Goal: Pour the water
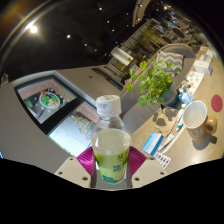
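Here the gripper (111,163) is clenched on an upright bottle (110,140); a plant (152,78) stands at one o'clock.

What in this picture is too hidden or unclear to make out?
- Bottle, gripper view: its base is cut off below the hand-held gripper; its green label's print is too small to read.
- Cup: its inside cannot be seen.
- Packet: its print is too small to read.
- Plant: its pot is hidden by clutter.
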A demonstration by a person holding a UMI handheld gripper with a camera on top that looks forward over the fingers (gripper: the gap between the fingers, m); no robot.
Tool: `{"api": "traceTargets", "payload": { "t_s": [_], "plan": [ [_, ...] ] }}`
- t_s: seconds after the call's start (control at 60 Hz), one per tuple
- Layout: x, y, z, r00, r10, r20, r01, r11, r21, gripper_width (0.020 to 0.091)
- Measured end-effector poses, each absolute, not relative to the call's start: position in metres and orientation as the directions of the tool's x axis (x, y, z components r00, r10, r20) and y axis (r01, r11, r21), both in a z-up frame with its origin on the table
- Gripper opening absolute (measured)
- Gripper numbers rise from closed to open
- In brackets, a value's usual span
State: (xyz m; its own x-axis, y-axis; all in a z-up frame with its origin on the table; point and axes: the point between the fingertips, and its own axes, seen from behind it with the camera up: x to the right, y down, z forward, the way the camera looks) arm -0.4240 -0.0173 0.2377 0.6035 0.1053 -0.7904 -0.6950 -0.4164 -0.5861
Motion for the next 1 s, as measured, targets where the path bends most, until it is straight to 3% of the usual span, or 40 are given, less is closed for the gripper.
{"api": "traceTargets", "payload": {
  "t_s": [0.2, 0.333, 0.533, 0.767, 0.867, 1.0],
  "plan": [
    [-0.384, 0.011, 0.264, 0.019, 0.004, -1.000, -0.908, -0.418, -0.019, 0.0401],
    [-0.357, 0.029, 0.247, -0.264, -0.058, -0.963, -0.883, -0.386, 0.266, 0.0403],
    [-0.339, 0.042, 0.208, -0.500, -0.141, -0.854, -0.788, -0.335, 0.517, 0.0401],
    [-0.348, 0.033, 0.212, -0.376, -0.184, -0.908, -0.810, -0.411, 0.419, 0.0401],
    [-0.346, 0.024, 0.234, -0.147, -0.131, -0.980, -0.856, -0.481, 0.192, 0.0400],
    [-0.321, 0.018, 0.278, 0.262, 0.040, -0.964, -0.824, -0.510, -0.245, 0.0403]
  ]
}}
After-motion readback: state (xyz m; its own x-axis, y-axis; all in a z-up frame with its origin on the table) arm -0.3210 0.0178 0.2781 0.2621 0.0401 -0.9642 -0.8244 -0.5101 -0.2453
